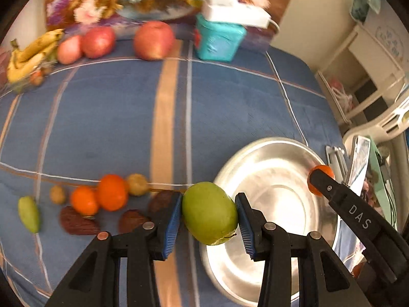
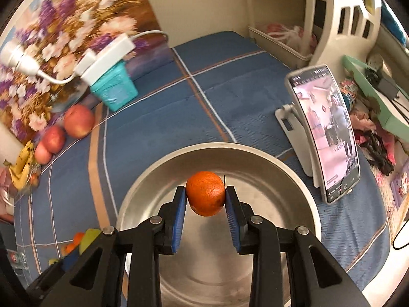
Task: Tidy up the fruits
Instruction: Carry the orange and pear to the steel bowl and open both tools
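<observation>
Far left on the blue plaid bed (image 1: 102,117): a small green fruit (image 1: 29,214), two brownish round fruits (image 1: 57,194), two oranges (image 1: 111,192) side by side and dark brown pieces (image 1: 76,221) just in front of them. Farther back at the left edge, bananas (image 1: 30,53) beside three red apples (image 1: 154,40), then a teal box (image 1: 217,39) with a white power strip (image 1: 235,11) on top. Left hand-held gripper (image 1: 209,218) clenched on a green mango (image 1: 209,213), blue pads (image 1: 172,226) pressed against both its sides, jaws roughly a mango's width apart, fruit lifted at the left rim of the steel bowl (image 1: 271,176). Right hand-held gripper (image 2: 205,197) likewise closed on a small orange (image 2: 205,193), narrower gap, pads (image 2: 179,212) touching each side, the orange hanging above the bowl's (image 2: 255,158) interior; seen from the left wrist, the same orange (image 1: 320,179) at the bowl's far right rim behind a black finger. Further right, a phone (image 2: 324,135) upright on a white stand (image 2: 286,120), screen lit, near the bowl but apart from it.
</observation>
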The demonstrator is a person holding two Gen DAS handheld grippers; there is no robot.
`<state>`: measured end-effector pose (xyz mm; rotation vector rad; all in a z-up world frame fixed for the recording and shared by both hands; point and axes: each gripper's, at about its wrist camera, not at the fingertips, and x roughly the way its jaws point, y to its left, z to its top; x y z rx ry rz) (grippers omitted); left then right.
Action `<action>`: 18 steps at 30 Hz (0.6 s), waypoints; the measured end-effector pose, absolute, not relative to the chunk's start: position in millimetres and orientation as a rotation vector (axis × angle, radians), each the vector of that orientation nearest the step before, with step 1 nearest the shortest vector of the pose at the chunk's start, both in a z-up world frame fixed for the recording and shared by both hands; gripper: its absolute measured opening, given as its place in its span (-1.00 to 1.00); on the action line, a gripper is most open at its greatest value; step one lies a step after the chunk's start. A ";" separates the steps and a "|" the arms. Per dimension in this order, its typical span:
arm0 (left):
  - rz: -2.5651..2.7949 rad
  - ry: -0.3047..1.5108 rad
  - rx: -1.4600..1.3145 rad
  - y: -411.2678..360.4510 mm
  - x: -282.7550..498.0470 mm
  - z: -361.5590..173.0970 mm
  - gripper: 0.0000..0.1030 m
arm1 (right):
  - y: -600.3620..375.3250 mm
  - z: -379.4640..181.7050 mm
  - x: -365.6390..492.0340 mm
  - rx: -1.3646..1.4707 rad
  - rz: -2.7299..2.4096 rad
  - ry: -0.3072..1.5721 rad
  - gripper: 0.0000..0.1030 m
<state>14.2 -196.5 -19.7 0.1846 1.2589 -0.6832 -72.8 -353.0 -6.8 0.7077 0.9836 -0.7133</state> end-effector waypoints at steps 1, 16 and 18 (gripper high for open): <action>-0.692 1.259 0.192 -202.5 11.3 -21.3 -0.13 | -355.6 -7.4 -73.8 0.712 -0.719 0.983 -0.37; -0.746 1.283 0.209 -228.4 -4.1 -42.6 -0.12 | -359.1 -7.3 -79.9 0.717 -0.738 0.982 -0.36; -0.744 1.289 0.215 -229.9 -5.0 -45.0 -0.12 | -360.0 -7.0 -81.7 0.718 -0.748 0.986 -0.33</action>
